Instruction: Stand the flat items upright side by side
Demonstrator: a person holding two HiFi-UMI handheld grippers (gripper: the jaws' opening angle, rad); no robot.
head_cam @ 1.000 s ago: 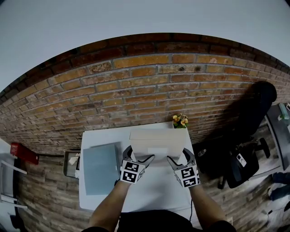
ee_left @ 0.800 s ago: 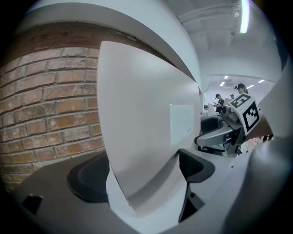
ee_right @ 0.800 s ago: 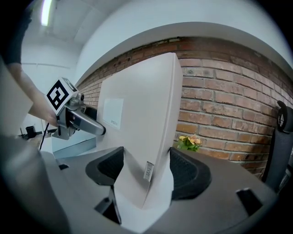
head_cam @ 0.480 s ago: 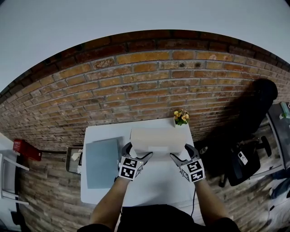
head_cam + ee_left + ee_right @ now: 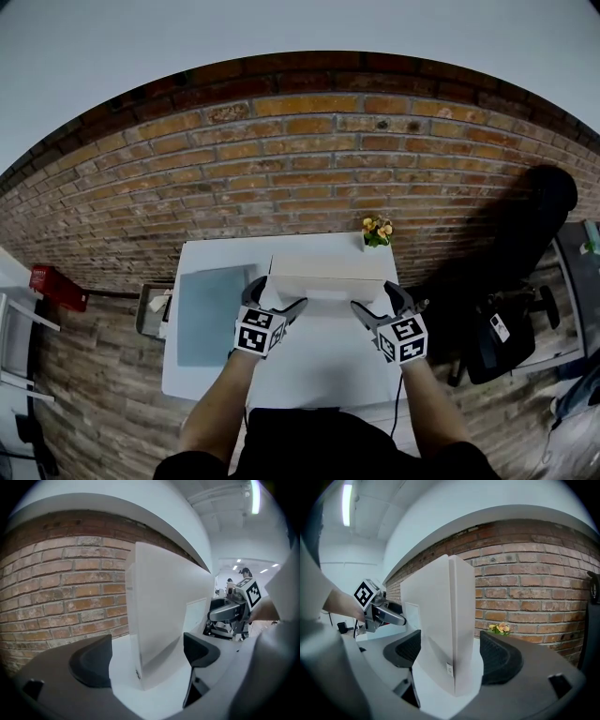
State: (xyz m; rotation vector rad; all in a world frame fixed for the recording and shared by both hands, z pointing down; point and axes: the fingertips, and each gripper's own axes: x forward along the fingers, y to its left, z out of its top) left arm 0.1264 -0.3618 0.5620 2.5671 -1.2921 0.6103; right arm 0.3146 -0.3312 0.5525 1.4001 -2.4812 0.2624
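— Between the two dark, rounded pads of the left claw point(image 5: 146, 657), what stands?
— One end of a white slab point(image 5: 161, 616): flat, rectangular, smooth and matt like card, upright on its long edge. The pads are spread and do not press on it.
— And the right claw point(image 5: 452, 652)?
— Its finely textured black pads flank the slab's other end and are opening, so neither grips it. A small pale tag sits low on the near corner there.
— So where is the slab relative to both claws?
— It spans from one to the other, with each end reaching in between a pair of pads. Its foot rests on the smooth white tabletop point(image 5: 309, 370).
— Anything farther out?
— Outboard of the left claw lies a grey-blue sheet point(image 5: 211, 314), rectangular and dull, flat on the tabletop. Beyond the right claw, past the slab, there is a little clump of yellow flowers point(image 5: 376, 229), then a rough red brick wall point(image 5: 281, 159).
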